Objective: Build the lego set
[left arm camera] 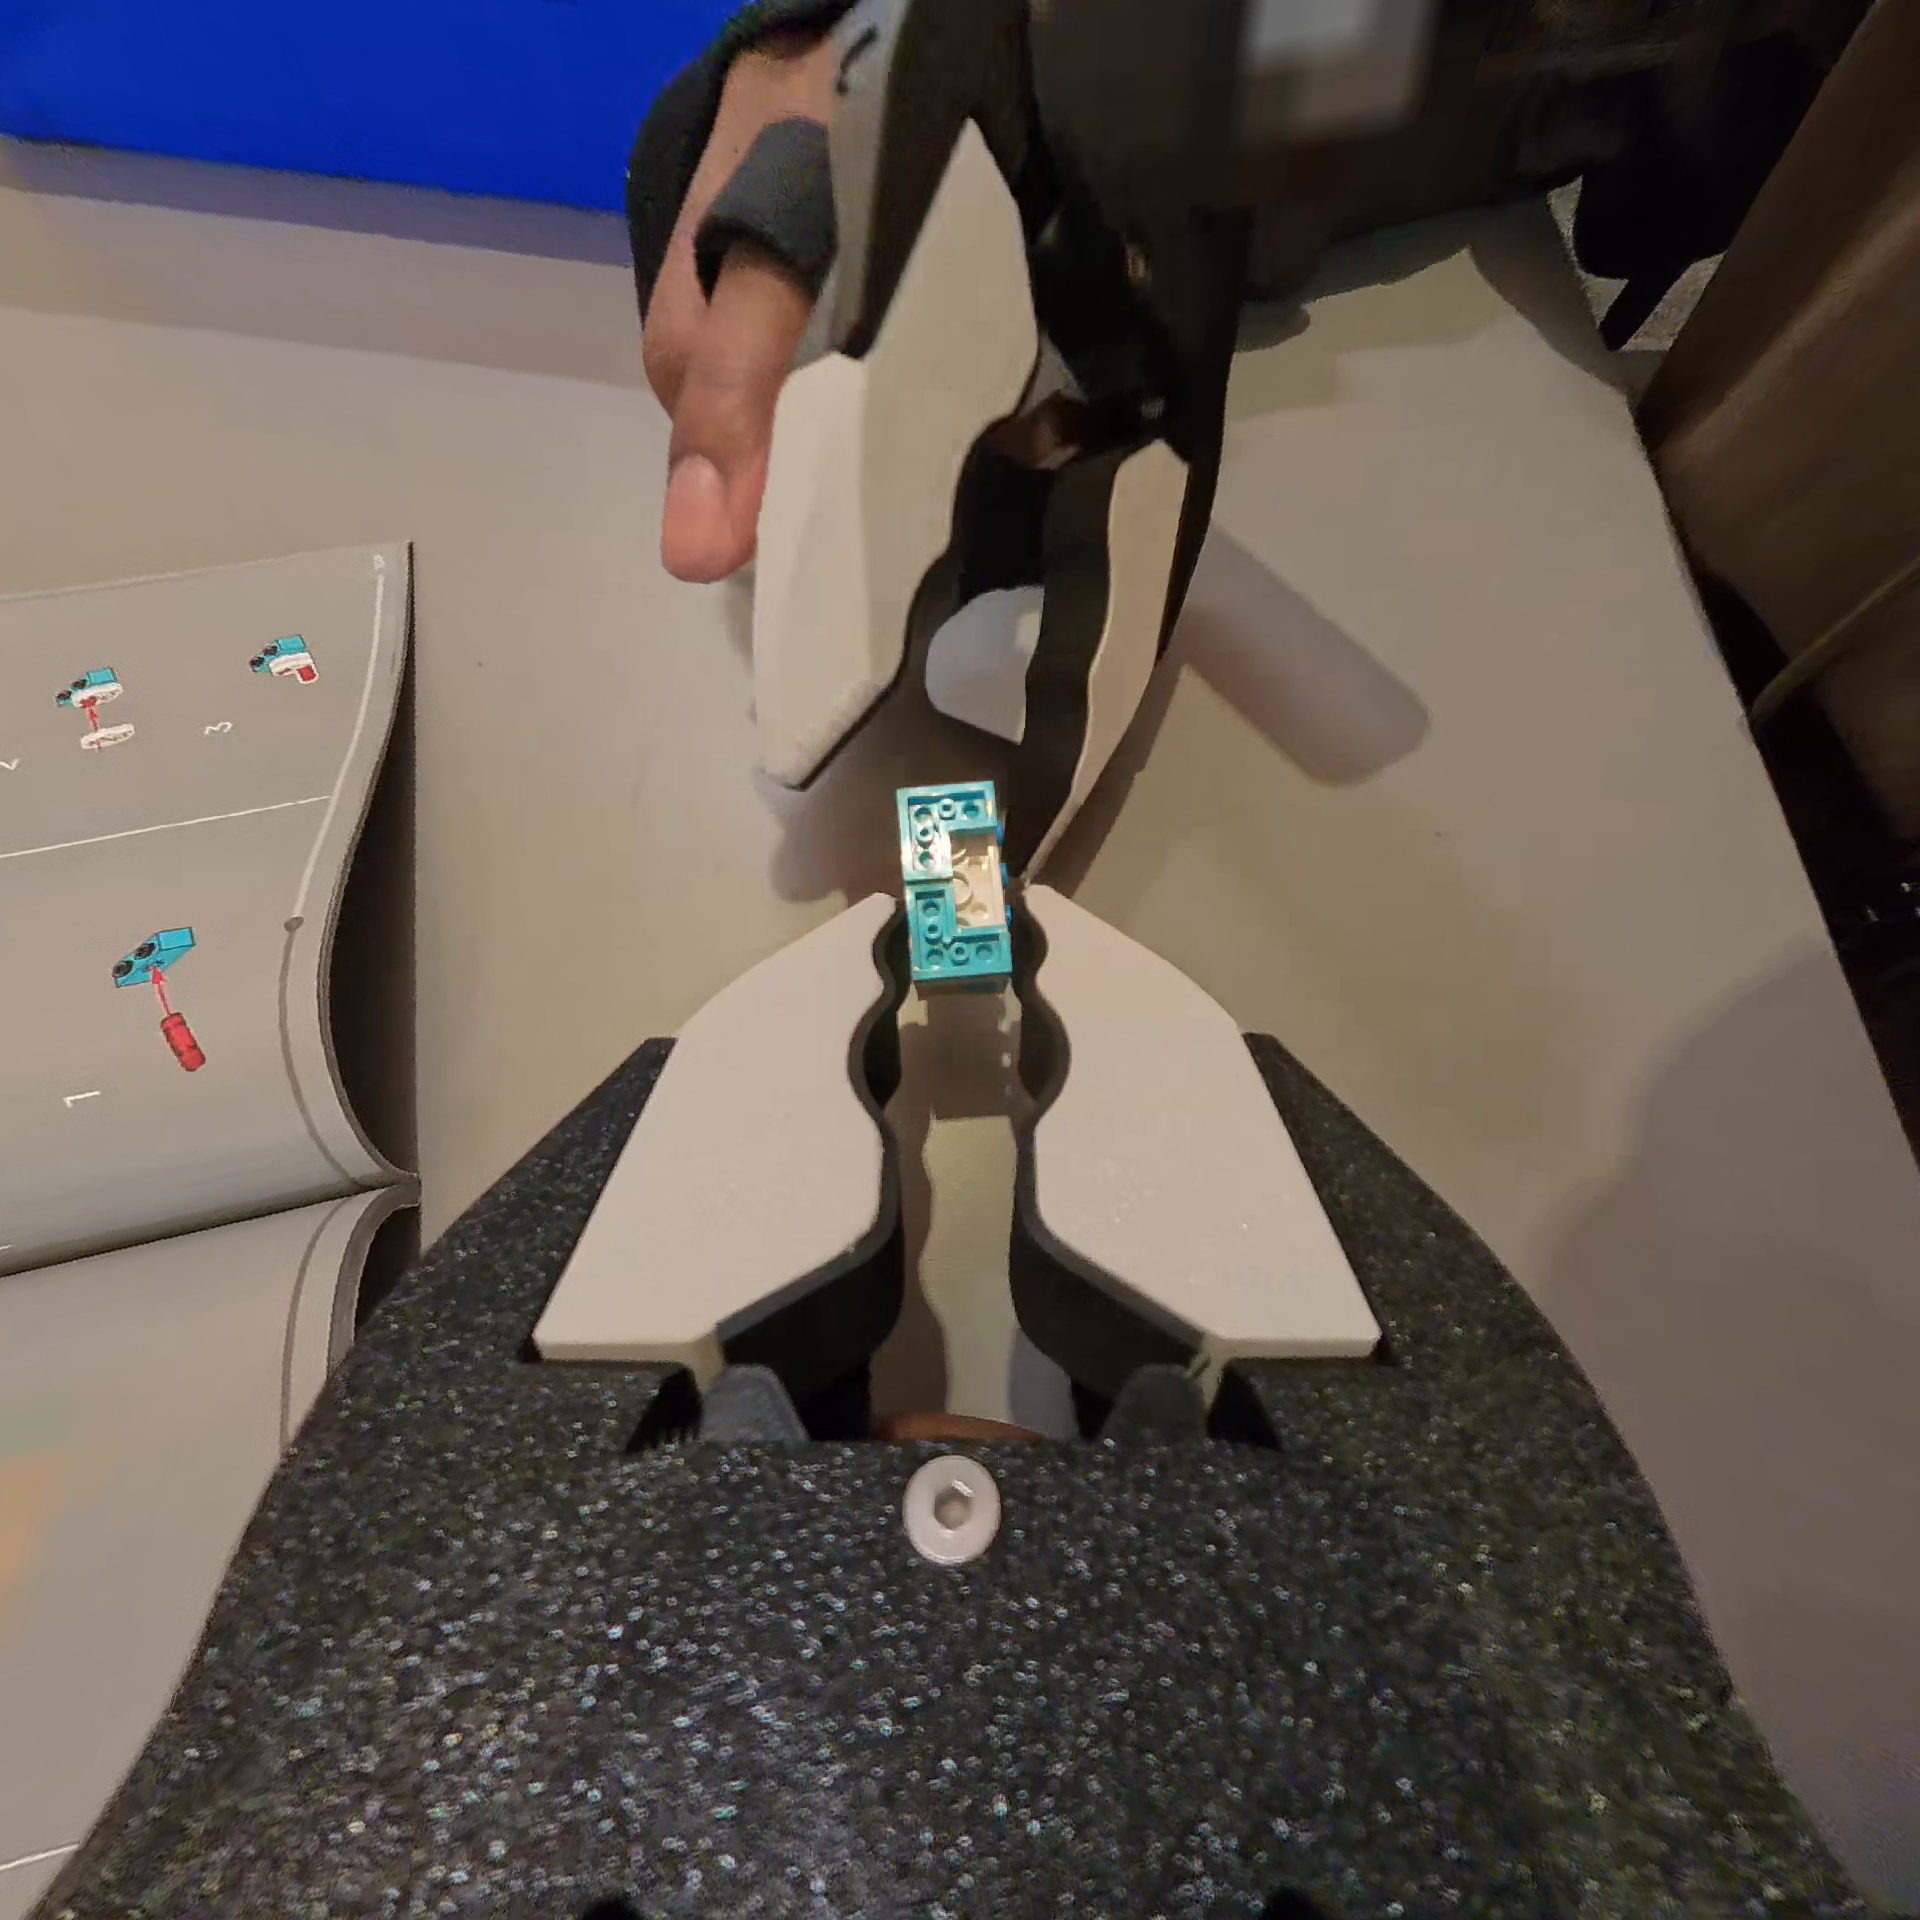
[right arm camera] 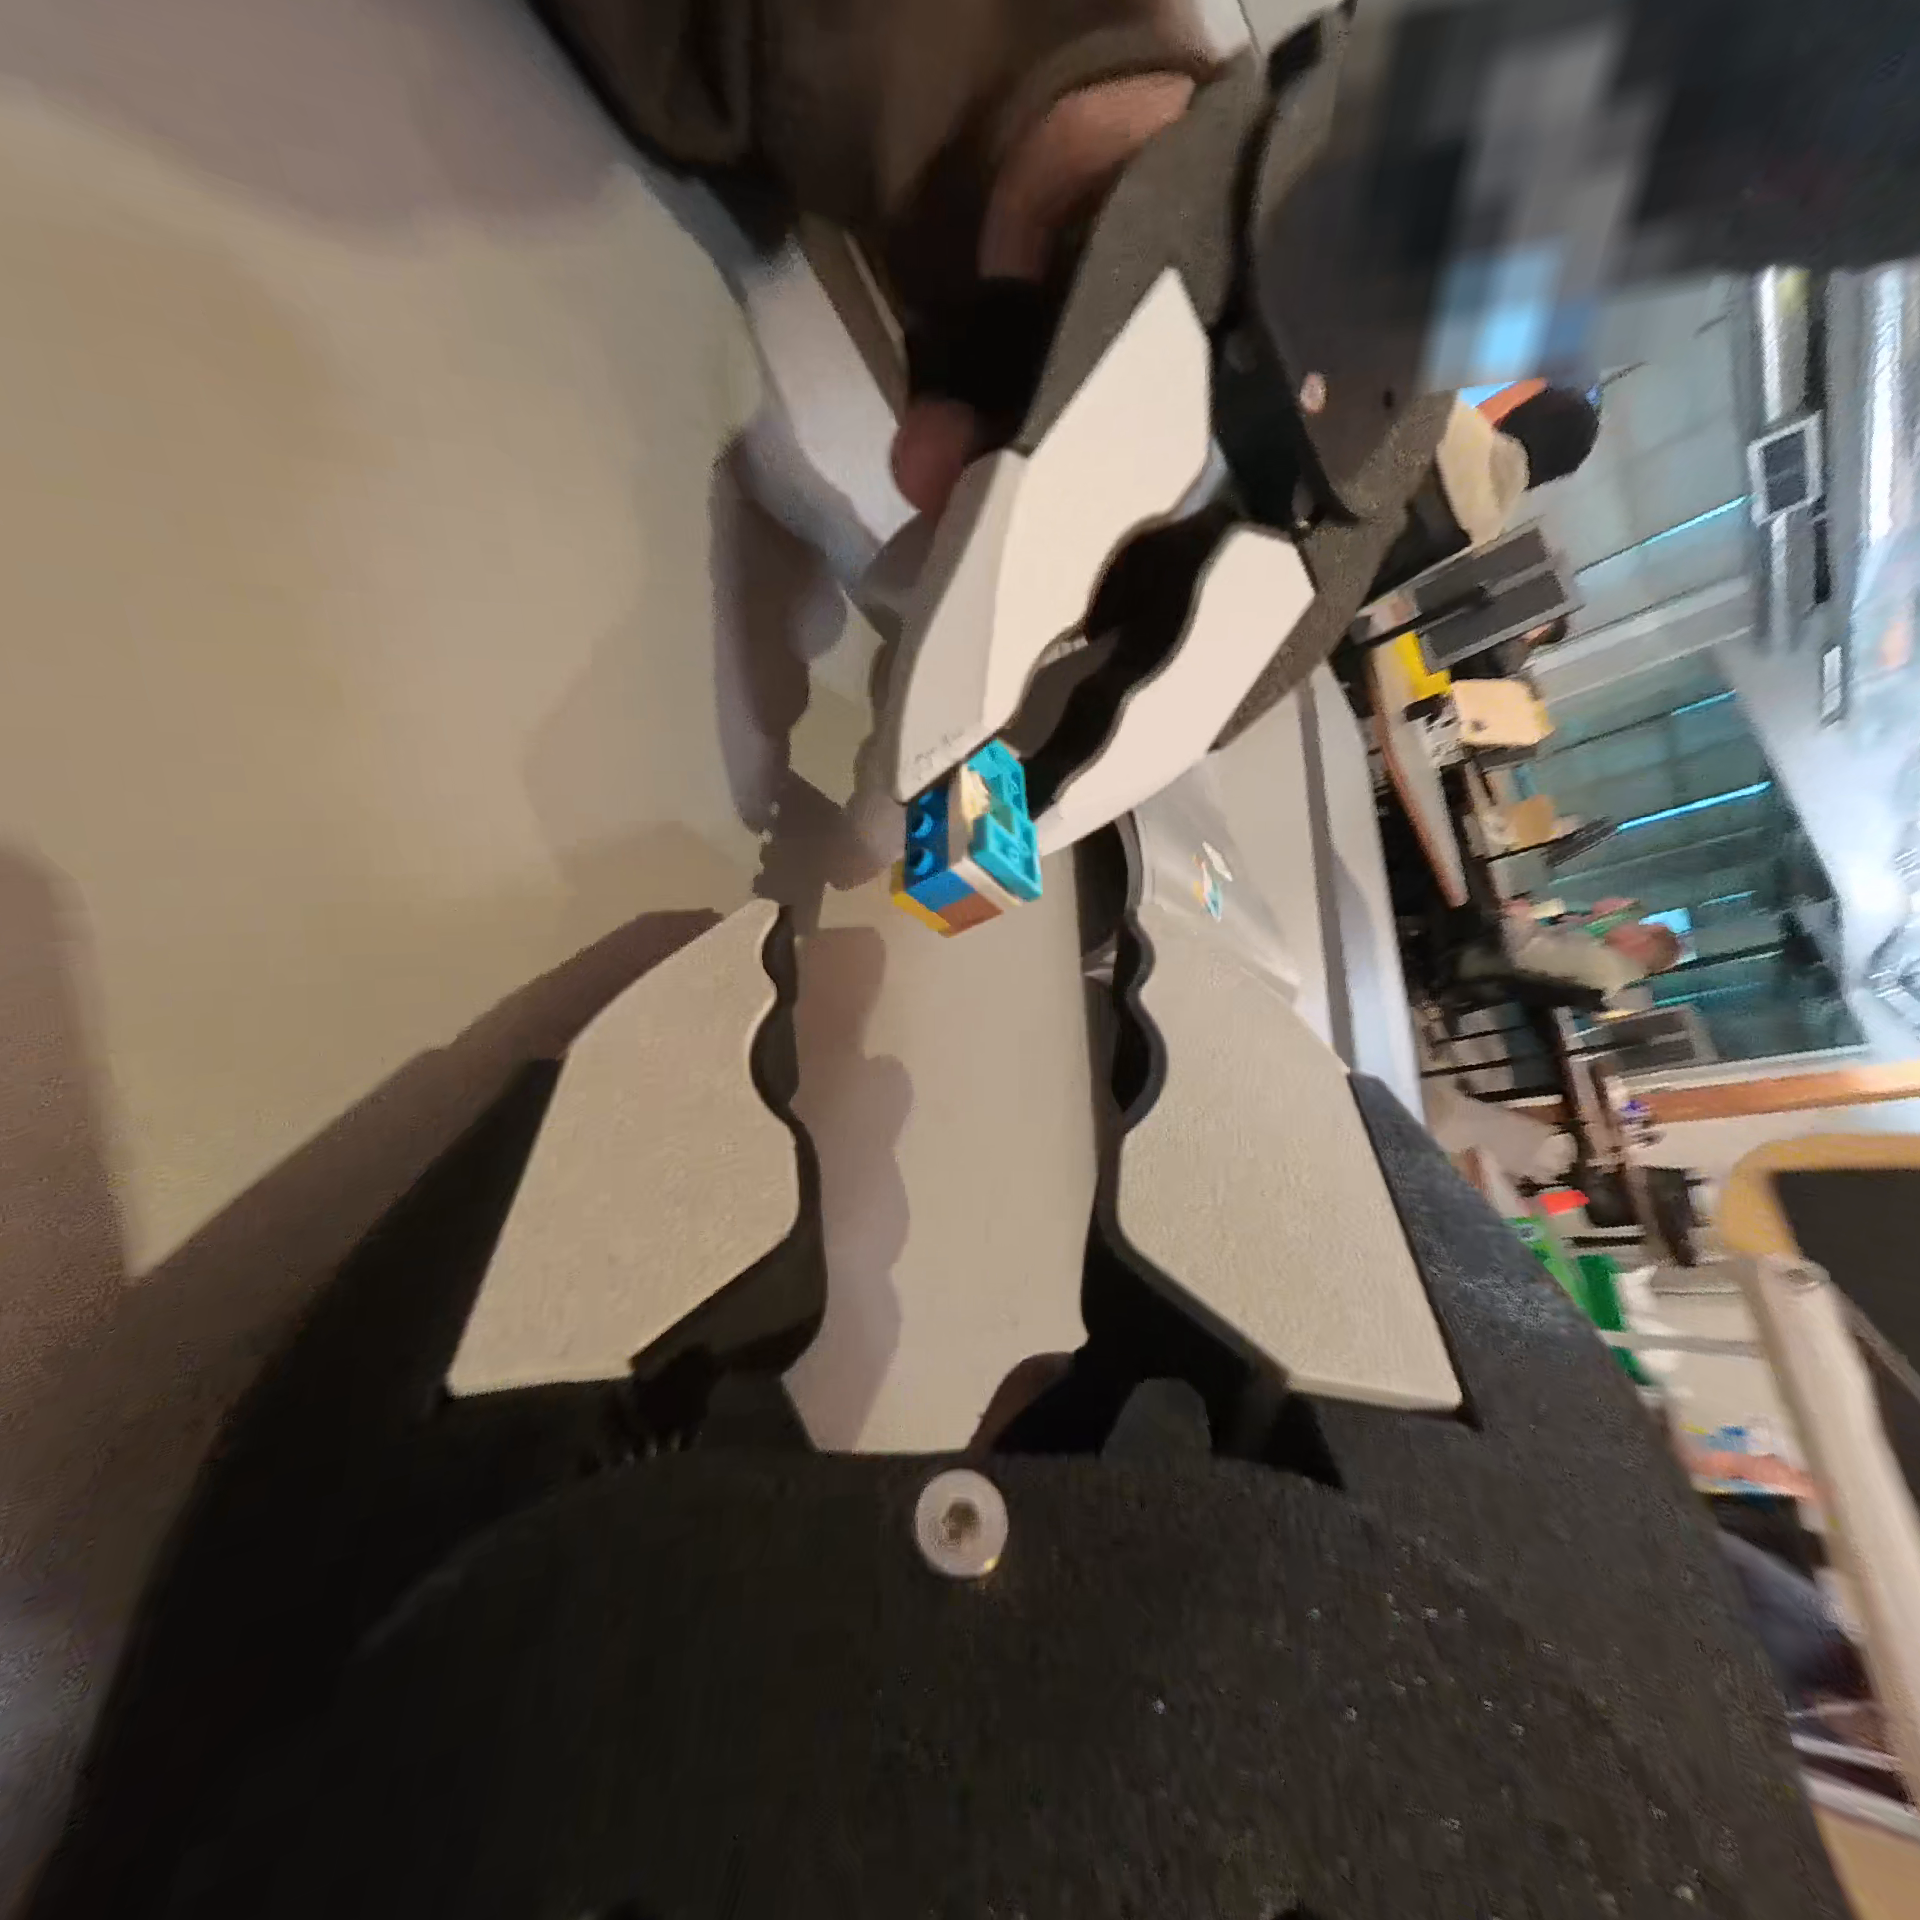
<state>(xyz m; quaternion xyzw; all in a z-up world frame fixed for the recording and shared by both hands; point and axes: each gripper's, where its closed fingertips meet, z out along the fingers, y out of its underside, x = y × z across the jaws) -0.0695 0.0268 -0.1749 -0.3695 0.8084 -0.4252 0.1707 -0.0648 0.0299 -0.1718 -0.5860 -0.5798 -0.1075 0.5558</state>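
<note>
Your left gripper [left arm camera: 958, 920] pinches the teal lego assembly [left arm camera: 954, 894]; your right gripper [right arm camera: 956, 925] gapes wide (nothing held).

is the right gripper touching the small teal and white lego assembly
Apart. The right wrist view shows the right gripper open, empty table between its fingers, while the small teal and white lego assembly is pinched by the left gripper.

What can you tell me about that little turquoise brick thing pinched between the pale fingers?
The small turquoise and white plastic brick assembly is held off the beige table at the fingertips of the left gripper, its underside tubes facing that camera. The right wrist view shows more layers: blue studded bricks, a white plate, then yellow and orange pieces at one end. The open right gripper is not holding it.
</note>
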